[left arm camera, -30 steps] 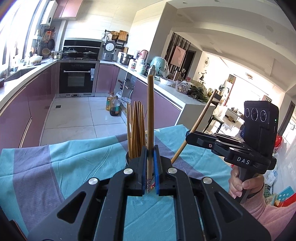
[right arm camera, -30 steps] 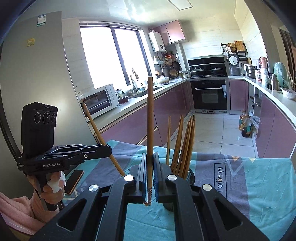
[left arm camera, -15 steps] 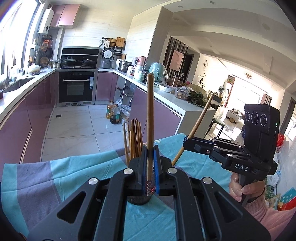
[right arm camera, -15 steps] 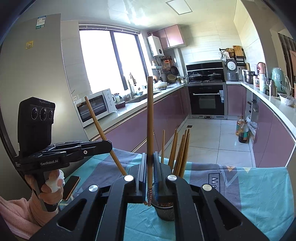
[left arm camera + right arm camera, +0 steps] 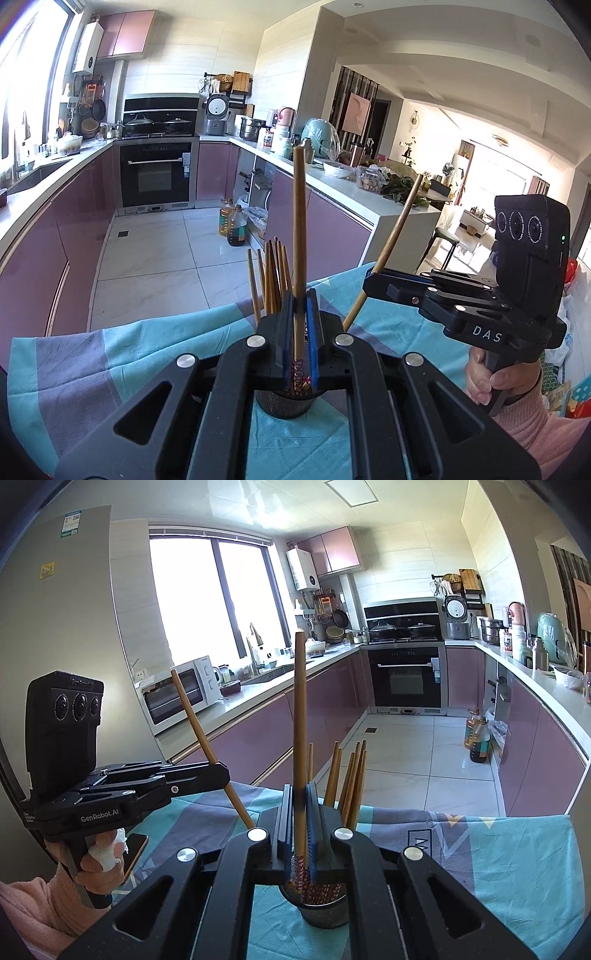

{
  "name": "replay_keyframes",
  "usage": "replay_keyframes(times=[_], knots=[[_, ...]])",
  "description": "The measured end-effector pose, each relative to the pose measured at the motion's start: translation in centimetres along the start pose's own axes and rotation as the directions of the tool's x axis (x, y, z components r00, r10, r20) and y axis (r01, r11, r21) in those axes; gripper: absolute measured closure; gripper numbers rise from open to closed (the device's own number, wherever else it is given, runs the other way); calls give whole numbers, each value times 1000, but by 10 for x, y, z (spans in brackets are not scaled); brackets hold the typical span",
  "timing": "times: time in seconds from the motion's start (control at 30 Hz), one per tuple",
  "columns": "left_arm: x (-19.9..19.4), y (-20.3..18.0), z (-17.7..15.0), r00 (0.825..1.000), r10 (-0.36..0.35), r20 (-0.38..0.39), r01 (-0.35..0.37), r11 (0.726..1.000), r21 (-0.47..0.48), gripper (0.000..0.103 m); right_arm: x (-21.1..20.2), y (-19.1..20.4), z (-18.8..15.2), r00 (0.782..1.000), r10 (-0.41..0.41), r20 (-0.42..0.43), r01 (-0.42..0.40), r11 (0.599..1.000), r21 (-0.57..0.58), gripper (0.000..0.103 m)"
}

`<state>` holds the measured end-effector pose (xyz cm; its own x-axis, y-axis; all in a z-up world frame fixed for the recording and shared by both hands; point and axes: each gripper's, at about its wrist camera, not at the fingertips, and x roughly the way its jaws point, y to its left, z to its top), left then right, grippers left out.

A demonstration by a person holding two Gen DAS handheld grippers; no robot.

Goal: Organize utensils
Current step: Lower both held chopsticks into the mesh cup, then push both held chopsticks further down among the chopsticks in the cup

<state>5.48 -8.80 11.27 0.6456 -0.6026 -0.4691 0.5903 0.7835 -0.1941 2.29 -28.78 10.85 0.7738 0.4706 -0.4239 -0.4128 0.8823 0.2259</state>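
wooden chopsticks (image 5: 299, 236) (image 5: 300, 716), each pinched upright by the left gripper (image 5: 299, 343) and right gripper (image 5: 300, 827), hang just above the cup (image 5: 321, 908), likely for dropping in.

a home kitchen — purple cabinets (image 5: 325, 705), built-in oven (image 5: 406, 675), microwave (image 5: 177, 694), sink (image 5: 35, 177) under a window (image 5: 207, 602), rice cooker (image 5: 216, 114) — living room beyond.

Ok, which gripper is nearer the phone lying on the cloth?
Left. The left gripper is held just above and slightly right of the phone; the right gripper sits further right, over the chopstick cup.
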Motion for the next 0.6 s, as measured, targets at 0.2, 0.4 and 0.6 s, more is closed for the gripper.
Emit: replay_keyframes(times=[0.2,0.4,0.6], knots=[[6,-4,-5,1000,9,-30,-9,1000,5,96,8,-2,-2,1000,-6,-20,6,1000,8,97],[9,-7,-4,999,13,-50,-12,1000,10,96,14,-5,-4,999,-7,-35,7,1000,14,97],[7,-14,-3,998,22,-57,-21,999,26,96,17,-7,-6,999,-7,-45,8,1000,19,97]])
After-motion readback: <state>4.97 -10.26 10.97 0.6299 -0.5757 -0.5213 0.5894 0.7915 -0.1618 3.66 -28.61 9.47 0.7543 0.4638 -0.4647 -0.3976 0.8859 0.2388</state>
